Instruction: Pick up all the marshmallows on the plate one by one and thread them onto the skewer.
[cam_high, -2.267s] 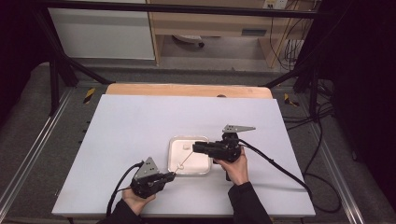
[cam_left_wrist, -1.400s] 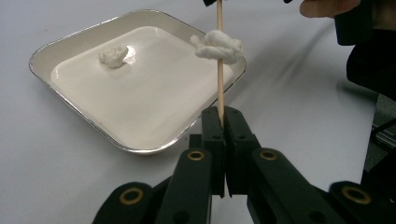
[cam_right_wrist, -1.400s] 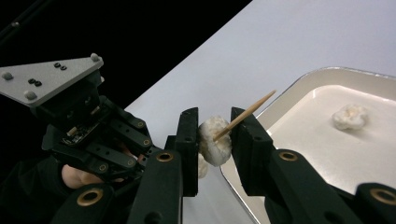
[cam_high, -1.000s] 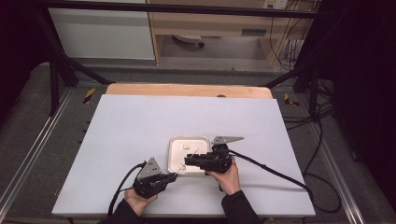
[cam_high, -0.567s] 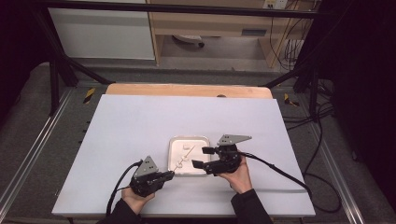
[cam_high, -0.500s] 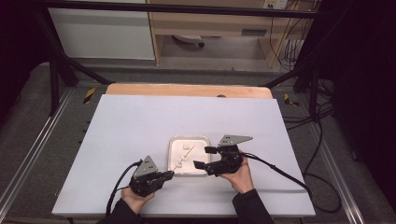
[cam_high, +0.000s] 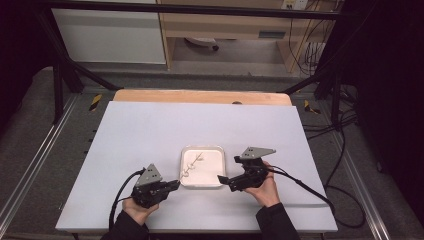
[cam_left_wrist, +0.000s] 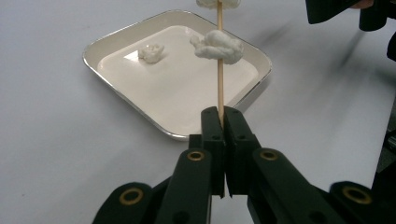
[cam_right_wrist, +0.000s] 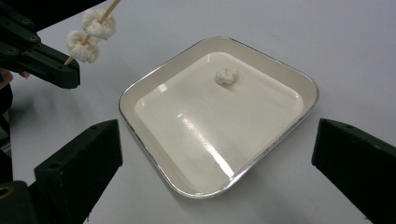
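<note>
A white square tray (cam_high: 211, 171) with a metal rim lies on the table in front of me. My left gripper (cam_high: 175, 185) is shut on the near end of a thin wooden skewer (cam_left_wrist: 219, 86), which slants up over the tray. Two puffy white pieces (cam_right_wrist: 91, 35) are threaded on the skewer. One loose white piece (cam_right_wrist: 227, 75) lies in the tray. My right gripper (cam_high: 222, 180) is at the tray's near right corner, open, with nothing between its fingers. In the right gripper view its jaws straddle the tray (cam_right_wrist: 187, 140).
The tray sits on a pale sheet covering the table (cam_high: 150, 130), with a wooden strip (cam_high: 200, 96) along the far edge. Cables (cam_high: 300, 182) trail from both grippers toward me. Dark frame posts and a shelf unit stand beyond the table.
My right gripper was over the tray beside the skewer; it has drawn back to the tray's near right corner and stands open. The left gripper has hardly moved.
</note>
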